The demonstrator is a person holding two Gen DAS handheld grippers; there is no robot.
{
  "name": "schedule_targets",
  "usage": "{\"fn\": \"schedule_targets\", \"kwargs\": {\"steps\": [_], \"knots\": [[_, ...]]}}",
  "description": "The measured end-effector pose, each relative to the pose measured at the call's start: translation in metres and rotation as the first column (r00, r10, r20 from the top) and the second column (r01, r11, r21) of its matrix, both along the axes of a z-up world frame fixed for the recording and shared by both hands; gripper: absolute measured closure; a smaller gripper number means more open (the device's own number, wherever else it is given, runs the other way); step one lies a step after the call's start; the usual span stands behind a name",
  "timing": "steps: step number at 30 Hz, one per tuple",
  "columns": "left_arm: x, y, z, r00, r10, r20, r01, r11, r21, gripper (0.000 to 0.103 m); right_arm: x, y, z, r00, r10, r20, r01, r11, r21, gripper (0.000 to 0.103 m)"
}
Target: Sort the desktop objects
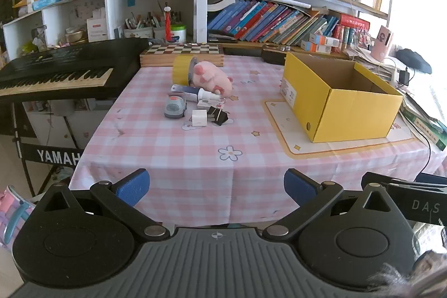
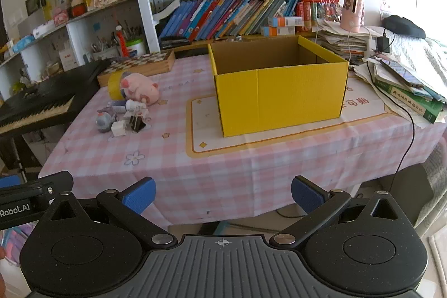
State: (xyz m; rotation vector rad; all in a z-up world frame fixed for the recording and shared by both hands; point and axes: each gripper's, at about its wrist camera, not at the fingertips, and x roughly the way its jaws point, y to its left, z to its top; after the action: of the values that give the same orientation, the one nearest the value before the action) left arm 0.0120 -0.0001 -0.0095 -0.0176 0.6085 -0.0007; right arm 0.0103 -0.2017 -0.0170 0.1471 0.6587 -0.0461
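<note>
A cluster of small objects lies on the pink checked tablecloth: a pink plush pig (image 1: pixel 213 77) (image 2: pixel 139 91), a yellow tape roll (image 1: pixel 183 70) (image 2: pixel 114 84), a grey toy car (image 1: pixel 175 107) (image 2: pixel 104 121), a white charger cube (image 1: pixel 199 117) (image 2: pixel 118 129), black binder clips (image 1: pixel 218 115) (image 2: pixel 137 123) and a white-and-blue tube (image 1: pixel 192 94). An open yellow cardboard box (image 1: pixel 339 98) (image 2: pixel 279 95) stands to their right, empty as far as I see. My left gripper (image 1: pixel 216 187) and right gripper (image 2: pixel 222 196) hover open over the table's near edge, nothing between the blue pads.
A black keyboard (image 1: pixel 58 74) (image 2: pixel 33 105) stands left of the table. A wooden chessboard box (image 1: pixel 183 53) lies at the back. Stacked books and papers with a cable (image 2: pixel 405 91) crowd the right edge. Full bookshelves (image 1: pixel 279 18) rise behind.
</note>
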Motion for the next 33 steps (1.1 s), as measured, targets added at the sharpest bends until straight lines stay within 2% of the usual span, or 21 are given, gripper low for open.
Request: {"fn": "schedule_targets", "kwargs": {"steps": [33], "knots": [[0.01, 0.002, -0.007, 1.0, 0.015, -0.025, -0.015, 1.0, -0.008, 0.0, 0.011, 0.005, 0.0, 0.999, 0.029, -0.016, -0.029, 0.999, -0.015, 0.0]]}}
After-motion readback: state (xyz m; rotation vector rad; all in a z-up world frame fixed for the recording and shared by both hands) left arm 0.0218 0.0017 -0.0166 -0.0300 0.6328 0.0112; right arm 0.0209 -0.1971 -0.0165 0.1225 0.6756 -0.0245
